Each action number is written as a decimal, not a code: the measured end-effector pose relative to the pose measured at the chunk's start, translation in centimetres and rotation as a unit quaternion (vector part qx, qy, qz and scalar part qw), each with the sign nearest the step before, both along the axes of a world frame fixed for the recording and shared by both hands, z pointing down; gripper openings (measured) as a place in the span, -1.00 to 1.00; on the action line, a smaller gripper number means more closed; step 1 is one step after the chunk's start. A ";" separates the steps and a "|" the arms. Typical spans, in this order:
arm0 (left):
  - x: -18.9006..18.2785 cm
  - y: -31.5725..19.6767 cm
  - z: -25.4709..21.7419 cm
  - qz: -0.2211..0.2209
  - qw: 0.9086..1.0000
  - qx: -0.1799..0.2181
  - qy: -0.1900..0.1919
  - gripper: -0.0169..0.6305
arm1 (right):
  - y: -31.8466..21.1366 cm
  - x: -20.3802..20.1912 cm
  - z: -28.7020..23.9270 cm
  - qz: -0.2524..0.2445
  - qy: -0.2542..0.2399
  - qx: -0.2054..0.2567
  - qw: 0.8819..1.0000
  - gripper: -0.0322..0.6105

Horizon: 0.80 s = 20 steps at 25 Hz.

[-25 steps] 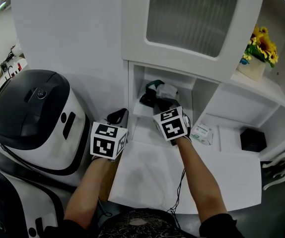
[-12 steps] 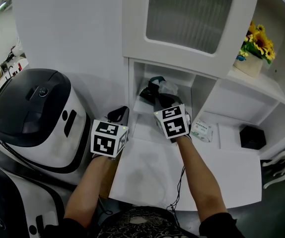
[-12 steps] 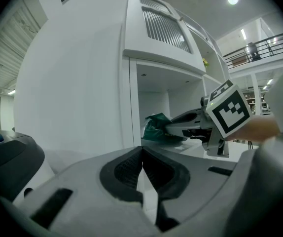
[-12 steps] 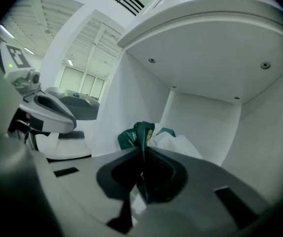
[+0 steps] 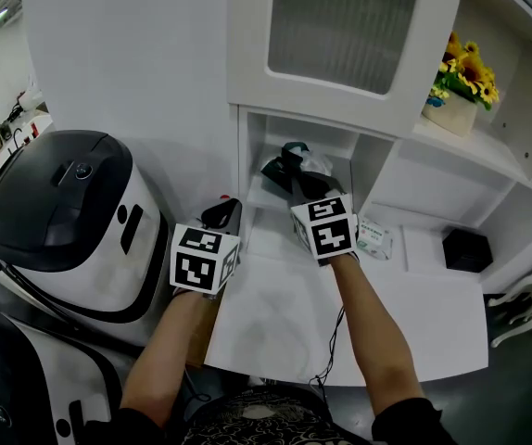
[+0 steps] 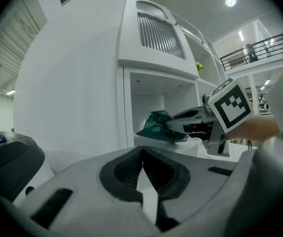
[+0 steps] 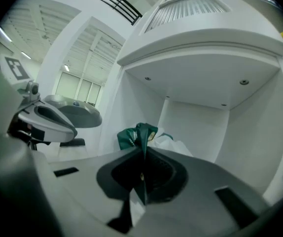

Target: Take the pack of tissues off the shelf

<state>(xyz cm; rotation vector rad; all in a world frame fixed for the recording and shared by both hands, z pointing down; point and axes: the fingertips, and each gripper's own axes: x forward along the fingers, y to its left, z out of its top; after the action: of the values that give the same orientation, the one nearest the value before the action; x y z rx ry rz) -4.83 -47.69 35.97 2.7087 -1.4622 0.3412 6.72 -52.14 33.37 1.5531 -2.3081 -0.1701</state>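
The right tool (image 5: 295, 182) has barely shifted: forearm stretched into the shelf (image 5: 246, 160), jaws pinching the green pack of tissues (image 7: 137, 131). The left tool (image 5: 223, 215) hovers, jaws together, empty.

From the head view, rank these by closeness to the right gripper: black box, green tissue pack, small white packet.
1. green tissue pack, pinched in the right gripper, inside the cubby.
2. small white packet, on the counter, to the right.
3. black box, at the counter's far right.
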 end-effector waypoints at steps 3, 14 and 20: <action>-0.1 0.8 -0.1 0.001 1.000 0.002 0.000 -0.92 | 0.8 0.2 -0.4 0.004 -0.006 0.008 1.000 -0.87; -0.3 4.3 -0.8 0.006 1.000 0.010 0.000 -0.92 | 4.7 0.4 -1.7 0.015 -0.018 0.021 1.000 -0.87; 0.0 6.2 -0.9 0.013 1.000 0.010 0.002 -0.92 | 7.6 0.3 -2.3 0.016 -0.030 0.024 0.999 -0.87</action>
<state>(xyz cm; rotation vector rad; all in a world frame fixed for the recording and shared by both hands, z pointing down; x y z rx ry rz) -4.80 -41.51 35.08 2.7438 -1.4394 0.3223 7.01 -44.54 31.06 1.6400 -2.3393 -0.1752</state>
